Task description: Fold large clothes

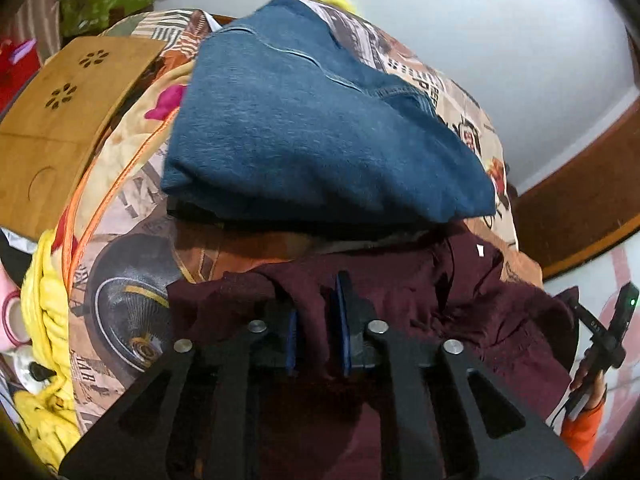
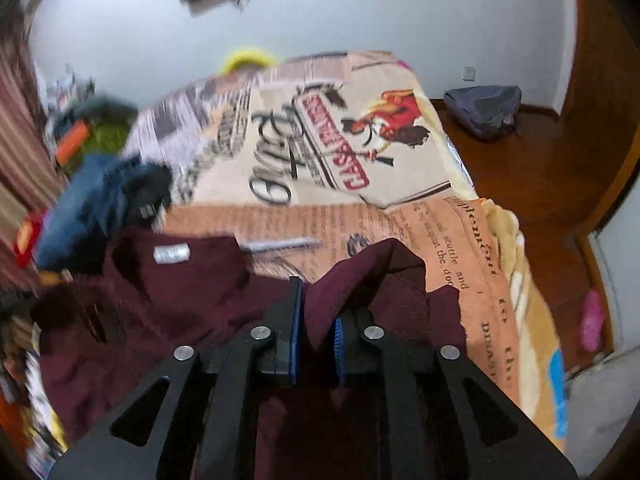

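Maroon garment (image 1: 400,292) fills the lower frame in both views, bunched on the printed bedspread (image 2: 340,152). Left gripper (image 1: 318,320): jaws clamped on a maroon fold. Right gripper (image 2: 318,328): likewise clamped on cloth (white label upper left). Folded blue garment (image 1: 304,128) lies just beyond, center frame.

pale grey walls (image 2: 360,8), dark wood floor (image 2: 520,168) with wood skirting (image 1: 580,196), bed under a newspaper-print blanket (image 2: 320,128), bamboo lap table (image 1: 68,112) beside it, grey backpack (image 2: 484,110) on the floor by the wall.
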